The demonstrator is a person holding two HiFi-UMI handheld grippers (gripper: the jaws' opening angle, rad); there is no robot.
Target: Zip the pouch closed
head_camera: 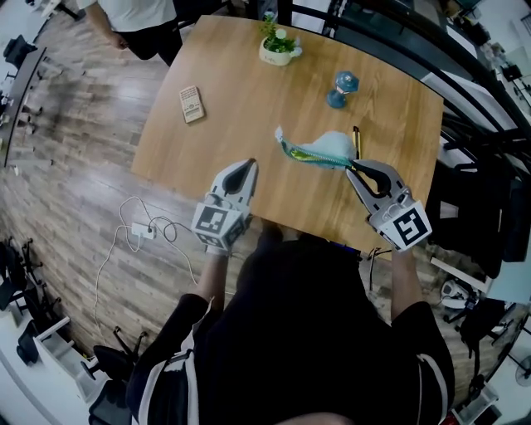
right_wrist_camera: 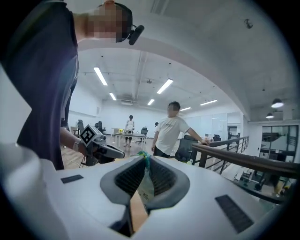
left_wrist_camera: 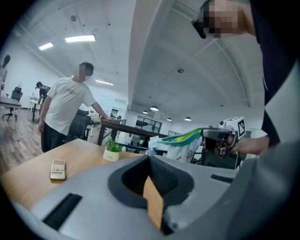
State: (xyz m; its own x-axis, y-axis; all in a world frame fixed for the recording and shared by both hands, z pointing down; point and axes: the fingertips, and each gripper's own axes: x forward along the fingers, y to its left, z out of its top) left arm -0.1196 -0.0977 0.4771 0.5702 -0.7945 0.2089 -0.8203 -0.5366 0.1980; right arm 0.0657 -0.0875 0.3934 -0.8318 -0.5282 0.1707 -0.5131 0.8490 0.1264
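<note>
The pouch is pale blue with a green and yellow zip band and hangs above the wooden table. My right gripper is shut on its right end; in the right gripper view the pouch's edge is pinched between the jaws of that gripper. My left gripper is shut with nothing in it, a short way left of the pouch. The left gripper view shows its closed jaws in front, with the pouch and the right gripper behind them.
On the table lie a calculator, a small potted plant, a blue ornament and a dark pen. A person stands at the far corner. Cables lie on the floor at left.
</note>
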